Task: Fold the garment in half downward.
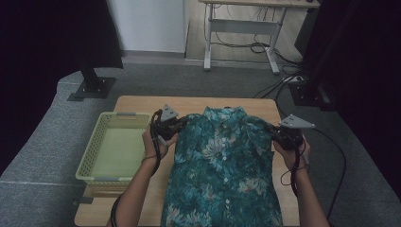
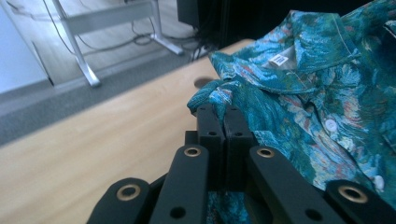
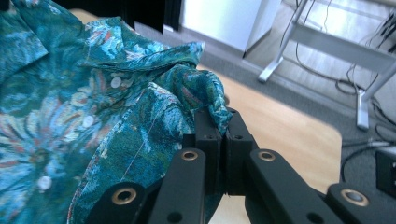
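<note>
Shirt (image 1: 222, 161) shoulders pinched in left gripper (image 1: 176, 124) and, seemingly, right gripper (image 1: 279, 133) shut jaws.

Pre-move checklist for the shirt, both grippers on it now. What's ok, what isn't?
1. Left gripper shut on shirt shoulder fabric: ok.
2. Right gripper shut on the other shoulder: ok.
3. Shirt buttoned, front up, collar away from the person: ok.
4. Basket left of the shirt, nothing in it: ok.
5. Shirt wholly on the table: not ok, hem runs past the near edge.
6. Cables free of the fabric: cannot tell.
</note>
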